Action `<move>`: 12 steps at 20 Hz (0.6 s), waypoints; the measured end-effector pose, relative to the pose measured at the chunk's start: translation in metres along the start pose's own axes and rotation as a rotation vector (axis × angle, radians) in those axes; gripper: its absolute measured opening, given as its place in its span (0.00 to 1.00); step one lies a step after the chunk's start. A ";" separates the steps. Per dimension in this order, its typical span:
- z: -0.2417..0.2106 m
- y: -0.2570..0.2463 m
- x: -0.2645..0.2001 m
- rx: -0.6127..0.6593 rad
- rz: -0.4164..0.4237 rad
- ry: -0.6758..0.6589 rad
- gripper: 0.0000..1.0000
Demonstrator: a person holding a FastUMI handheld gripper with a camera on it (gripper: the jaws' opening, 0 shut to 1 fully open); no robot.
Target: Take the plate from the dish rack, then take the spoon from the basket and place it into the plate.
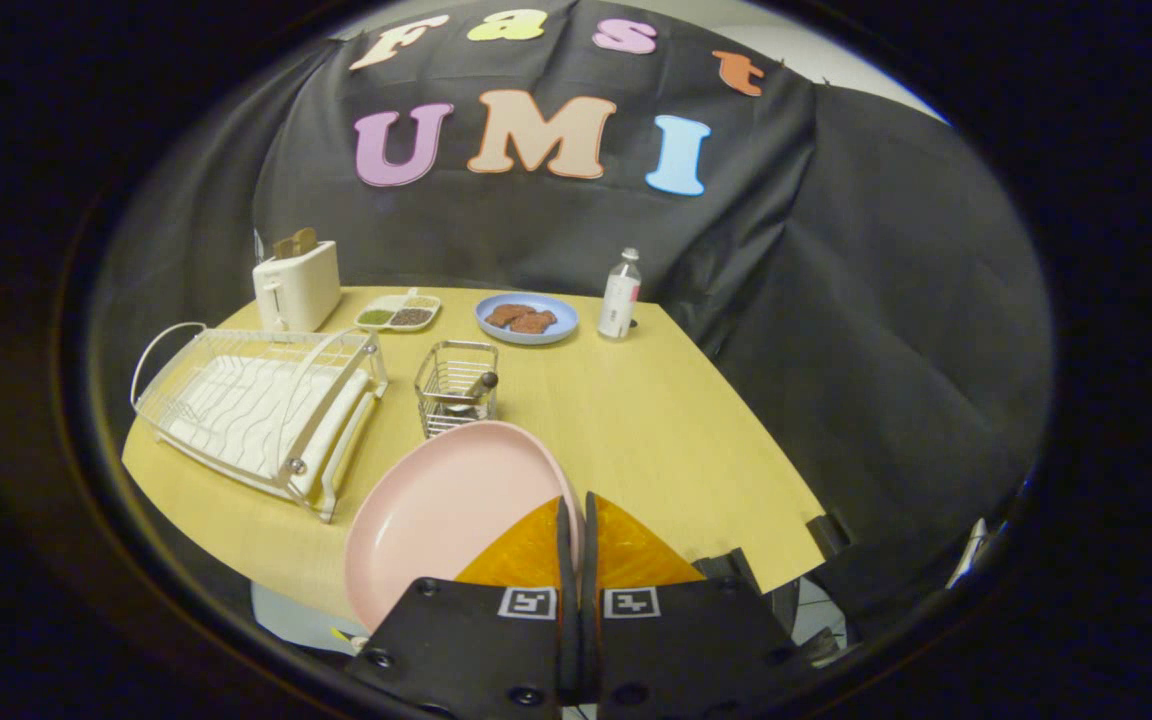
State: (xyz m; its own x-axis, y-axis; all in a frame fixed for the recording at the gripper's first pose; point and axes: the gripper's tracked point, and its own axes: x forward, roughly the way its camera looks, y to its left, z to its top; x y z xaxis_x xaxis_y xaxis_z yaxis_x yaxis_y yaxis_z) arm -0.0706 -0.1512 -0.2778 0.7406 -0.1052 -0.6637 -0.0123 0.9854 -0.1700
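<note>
Gripper view: fingers point forward over the near edge of the surface, aimed toward its far edge.
Fingers: pressed together, clamped on the rim of the plate; only a thin dark seam shows between them.
Plate: pink, held tilted up off the surface, its hollow facing the camera, reaching out past the near edge on the left side of the fingers.
Rack: white wire, at the left edge of the surface, no dishes in it.
Basket: small wire one just beyond the plate's top rim, right of the rack.
Spoon: lying aslant inside the basket, handle end toward the right.
Far edge: toaster at the left corner, then a tray, a blue dish with brown pieces, and a bottle.
Open room: the right half of the surface is bare wood from the basket out to the right edge.
</note>
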 end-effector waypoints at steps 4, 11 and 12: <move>-0.008 -0.002 0.017 0.063 0.028 0.000 0.03; -0.022 0.002 0.051 0.142 0.076 0.028 0.03; -0.024 0.001 0.055 0.142 0.075 0.030 0.04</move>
State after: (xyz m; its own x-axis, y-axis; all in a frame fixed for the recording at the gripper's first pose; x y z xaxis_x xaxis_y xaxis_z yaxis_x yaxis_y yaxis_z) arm -0.0462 -0.1590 -0.3318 0.7204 -0.0323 -0.6928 0.0299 0.9994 -0.0155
